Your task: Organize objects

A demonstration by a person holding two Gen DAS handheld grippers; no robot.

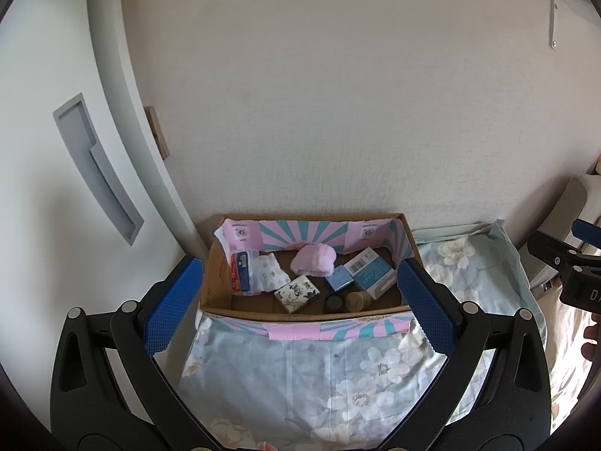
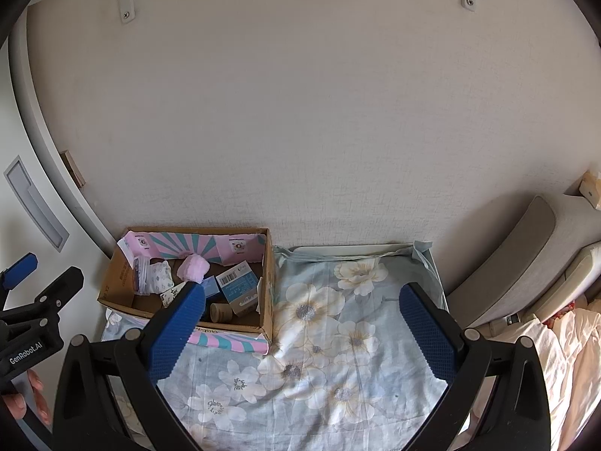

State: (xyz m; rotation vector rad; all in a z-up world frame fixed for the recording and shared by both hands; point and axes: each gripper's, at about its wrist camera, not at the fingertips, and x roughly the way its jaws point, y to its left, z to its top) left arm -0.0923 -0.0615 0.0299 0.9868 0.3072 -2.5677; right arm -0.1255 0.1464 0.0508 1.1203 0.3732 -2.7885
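- The cardboard box (image 1: pixel 216 278) sits at the back left of the flower-print cloth (image 1: pixel 319 368), against the wall, and everything to be sorted already lies inside it.
- The pink fluffy bundle (image 1: pixel 314 259) near the box's back wall looks soft and very light; it should squash under a pinch, so a grip across its middle seems safest.
- The blue-and-white carton (image 1: pixel 372 272) at the right of the box looks stiff and light; its long flat sides offer the best hold.
- The floral-print box (image 1: pixel 296 293) and the small light-blue box (image 1: pixel 339 277) look rigid with smooth faces that may slip; take them across opposite sides.
- Two small round jars (image 1: pixel 347 301) stand at the front edge, touching each other; probably hard and prone to roll, so a grip around the body from above suits them.
- The clear pouch (image 1: pixel 249 272) at the left looks limp and slick, with a red-and-blue item inside; pinch an edge.
- The left gripper (image 1: pixel 298 306) hangs in front of the box with its fingers (image 1: pixel 174 308) spread wide, holding nothing, aimed at the box's front edge.
- The right gripper (image 2: pixel 302 334) hovers to the right over bare cloth, its fingers (image 2: pixel 428 338) likewise spread and holding nothing.
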